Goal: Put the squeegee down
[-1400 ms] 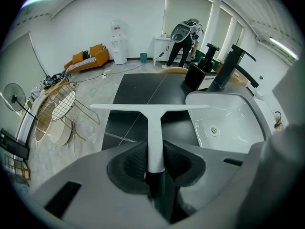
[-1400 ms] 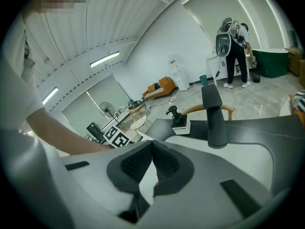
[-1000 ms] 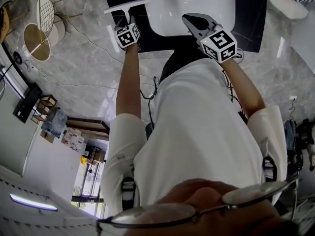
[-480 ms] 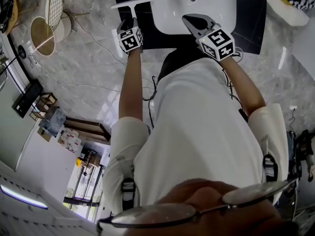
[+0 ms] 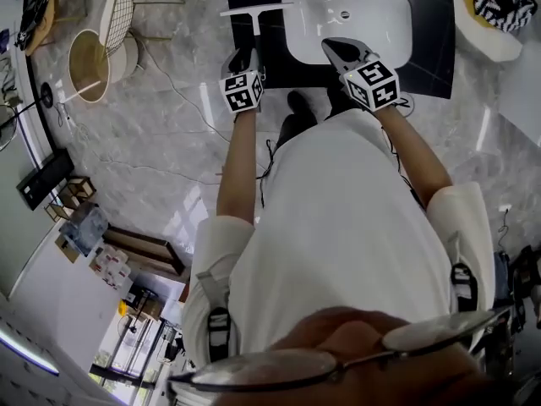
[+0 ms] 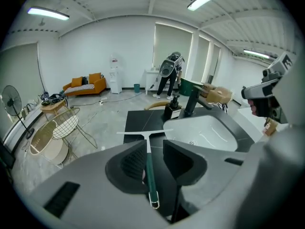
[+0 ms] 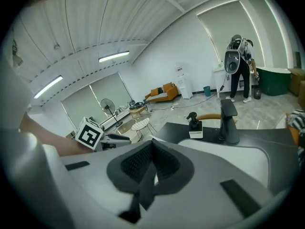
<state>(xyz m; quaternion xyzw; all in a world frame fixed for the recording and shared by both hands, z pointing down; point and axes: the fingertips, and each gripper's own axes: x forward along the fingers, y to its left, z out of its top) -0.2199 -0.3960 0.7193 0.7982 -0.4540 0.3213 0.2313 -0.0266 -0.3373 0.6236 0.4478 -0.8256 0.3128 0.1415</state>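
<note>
**A:** The left gripper (image 6: 155,149) is hovering above the counter with its jaws parted. They've just been closing a little, and they're pinching nothing.

**B:** And the green-handled squeegee with the white blade (image 6: 148,171)?

**A:** It's lying flat on the black countertop (image 6: 138,123), showing through the gap with no pad pressing it. I'm calling the put-down done.

**B:** So what's next?

**A:** Pulling clear without snagging the handle's metal loop. The right gripper (image 7: 152,151) is sitting closed and empty.

**B:** Anything crowding in?

**A:** The white basin (image 6: 205,132) is sitting just beside the blade, with a black tap (image 6: 193,101) and a soap dispenser (image 6: 171,109) behind. Nothing's blocking the retreat.
</note>
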